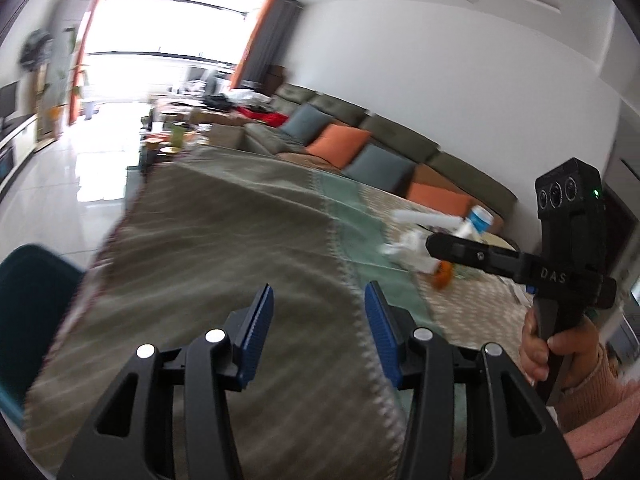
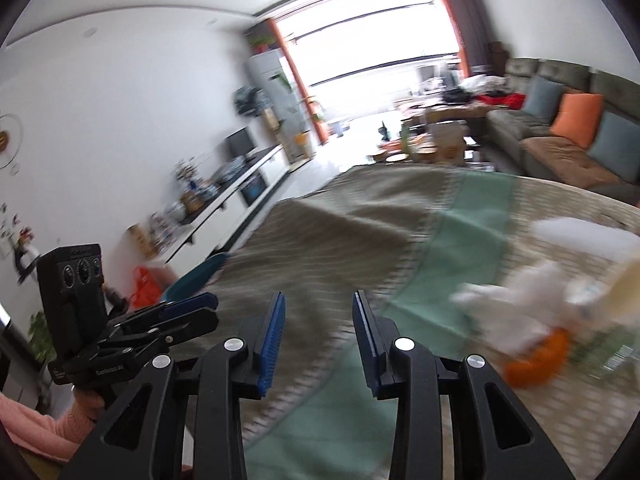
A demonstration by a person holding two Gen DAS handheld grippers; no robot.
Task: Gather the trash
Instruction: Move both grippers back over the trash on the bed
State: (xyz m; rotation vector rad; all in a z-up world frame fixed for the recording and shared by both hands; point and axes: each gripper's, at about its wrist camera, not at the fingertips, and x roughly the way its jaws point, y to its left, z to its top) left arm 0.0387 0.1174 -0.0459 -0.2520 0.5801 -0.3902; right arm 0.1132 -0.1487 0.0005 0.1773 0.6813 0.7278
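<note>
Collection has not started. Your left gripper (image 1: 319,334) and right gripper (image 2: 319,338) both stand partly open and empty. The trash pile (image 2: 532,320), white paper and orange peel, lies uncollected on the tablecloth (image 2: 320,248) at right of frame.

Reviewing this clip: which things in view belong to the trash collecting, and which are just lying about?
Belongs to the job:
- white crumpled paper
- orange peel-like scrap
- blue-and-white container

Just lying about:
- tablecloth
- sofa cushions
- teal chair
- TV
</note>
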